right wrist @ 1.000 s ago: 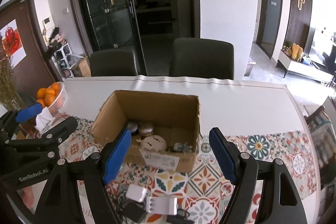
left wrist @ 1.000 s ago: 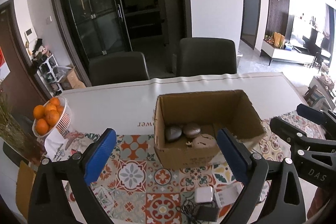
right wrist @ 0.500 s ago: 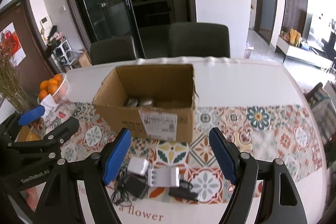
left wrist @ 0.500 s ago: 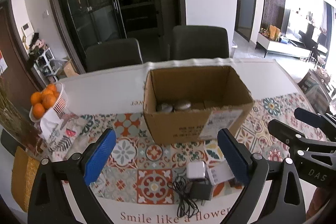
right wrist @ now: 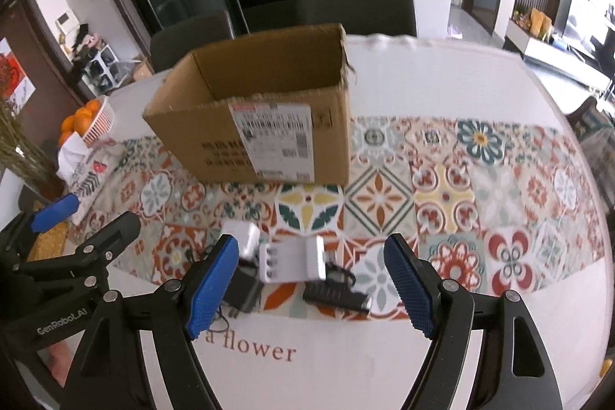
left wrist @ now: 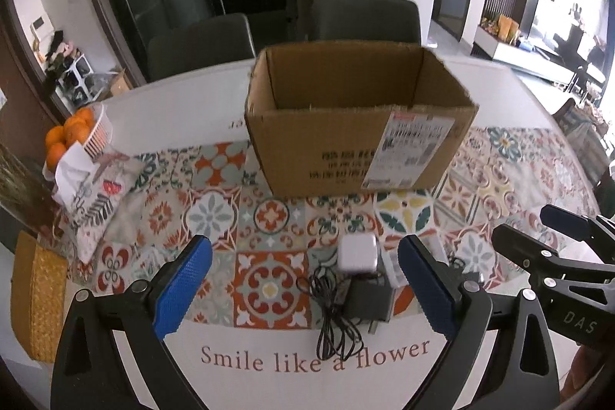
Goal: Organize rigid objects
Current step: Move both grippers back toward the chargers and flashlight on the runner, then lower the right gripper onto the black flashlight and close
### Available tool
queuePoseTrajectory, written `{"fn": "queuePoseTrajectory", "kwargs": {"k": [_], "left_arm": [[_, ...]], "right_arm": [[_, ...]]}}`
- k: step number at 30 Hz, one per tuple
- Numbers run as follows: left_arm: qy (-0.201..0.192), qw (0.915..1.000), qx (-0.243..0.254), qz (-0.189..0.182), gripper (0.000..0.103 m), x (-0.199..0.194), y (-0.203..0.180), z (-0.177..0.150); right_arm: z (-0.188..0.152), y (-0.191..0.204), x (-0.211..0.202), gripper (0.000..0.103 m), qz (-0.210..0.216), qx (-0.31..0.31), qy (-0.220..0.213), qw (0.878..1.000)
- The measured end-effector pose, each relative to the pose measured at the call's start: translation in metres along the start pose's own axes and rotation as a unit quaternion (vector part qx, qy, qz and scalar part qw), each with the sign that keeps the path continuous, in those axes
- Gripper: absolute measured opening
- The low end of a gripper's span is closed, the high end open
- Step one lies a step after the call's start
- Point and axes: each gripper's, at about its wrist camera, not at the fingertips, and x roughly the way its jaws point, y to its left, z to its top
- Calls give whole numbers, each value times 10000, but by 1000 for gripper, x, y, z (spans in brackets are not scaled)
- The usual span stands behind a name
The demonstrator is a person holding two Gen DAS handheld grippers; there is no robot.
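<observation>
Hovering over the near edge of the table (left wrist: 161, 110) with jaws spread wide and gripping nothing: left gripper (left wrist: 303, 289), blue pads (left wrist: 180, 289) parted on either side of the small pile of electronics; doing likewise just to its right, right gripper (right wrist: 313, 289), fingers (right wrist: 409, 289) equally wide apart and holding nothing.

Lying between those pads, in front of the cardboard box (left wrist: 357, 137): white cube charger (left wrist: 356, 253), nearest the box's front wall; black adapter (left wrist: 367, 298), touching the cube on the side away from the box, with its thin black cable (left wrist: 336, 317) looping toward the printed lettering (left wrist: 315, 356); white slotted charger (right wrist: 292, 260), sitting just right of the cube; black rectangular device (right wrist: 336, 294), resting beside the slotted charger, a little farther from the box.

Standing open-topped on the patterned runner (right wrist: 442, 187), well behind the pile, the box itself, shipping label (right wrist: 275, 137) facing the cameras; interior contents not showing from this angle.

Sitting left of the box, near the table's edge: basket of oranges (left wrist: 82, 137), with a patterned cloth bag (left wrist: 96, 195) leaning just in front of it; standing behind the box, two dark chairs (left wrist: 363, 16).
</observation>
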Motion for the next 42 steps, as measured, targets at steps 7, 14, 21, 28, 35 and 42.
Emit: {"fn": "queuePoseTrajectory", "kwargs": {"k": [7,14,21,28,35,42], "left_arm": [[210,9994,100,258,99,18,-3,-20],[508,9982,147,278,99,37,-6,-35],[783,9953,291,481,99,64,-11,-48],[979,9932,296,563,99,85,-10,-52],[1109,9915,256,631,99,97,-5,-53],[1154,9911,206,629,99,103,-1,-54]], "right_arm": [[-21,-6,24,82,15,145,447,9989],[-38,-13,47,82,-23,270,839,9961],[-52,-24,76,82,-144,406,1261,9911],[-58,-29,102,82,-232,522,1507,9869],[-58,-32,126,82,-368,681,1661,9831],[-56,-35,136,82,-478,685,1606,9835]]}}
